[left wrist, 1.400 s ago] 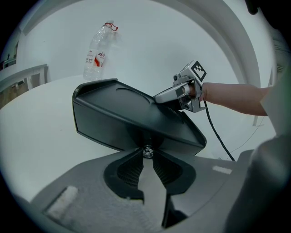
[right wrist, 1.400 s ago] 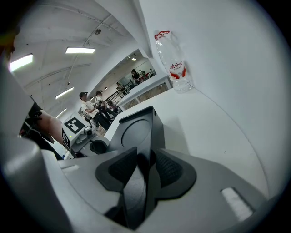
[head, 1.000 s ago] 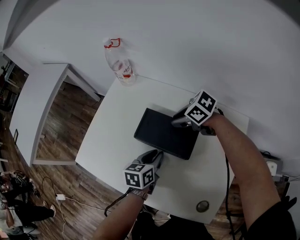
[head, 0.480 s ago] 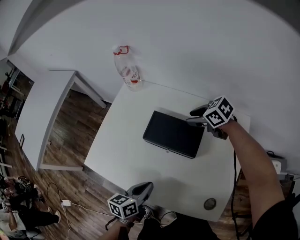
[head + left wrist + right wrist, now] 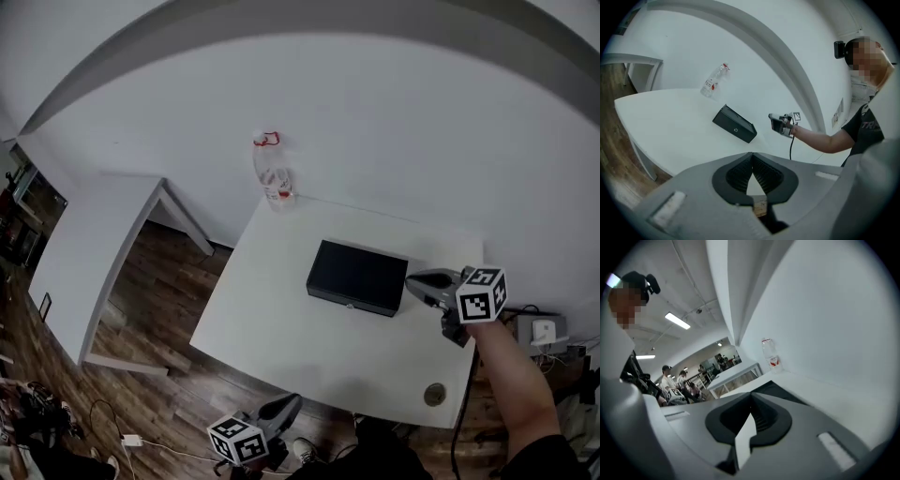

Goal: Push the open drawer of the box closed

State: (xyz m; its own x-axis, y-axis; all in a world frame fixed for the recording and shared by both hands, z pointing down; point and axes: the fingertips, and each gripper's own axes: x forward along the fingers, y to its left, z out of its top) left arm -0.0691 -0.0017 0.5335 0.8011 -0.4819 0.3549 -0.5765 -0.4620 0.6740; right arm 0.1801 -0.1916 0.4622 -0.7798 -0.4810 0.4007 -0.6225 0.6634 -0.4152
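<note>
Looking done: drawer (image 5: 350, 300) sits flush in box (image 5: 357, 272). L gripper (image 5: 286, 403) & R gripper (image 5: 414, 279) hang clear, jaws pressed together, empty.

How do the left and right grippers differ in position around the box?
The right gripper hangs over the table; the left gripper is off its near edge, over the floor. The right gripper is close to the box's right end, not touching; the left gripper is far from the box. The right gripper's jaws have just been closing on nothing. Both are shut and empty.
</note>
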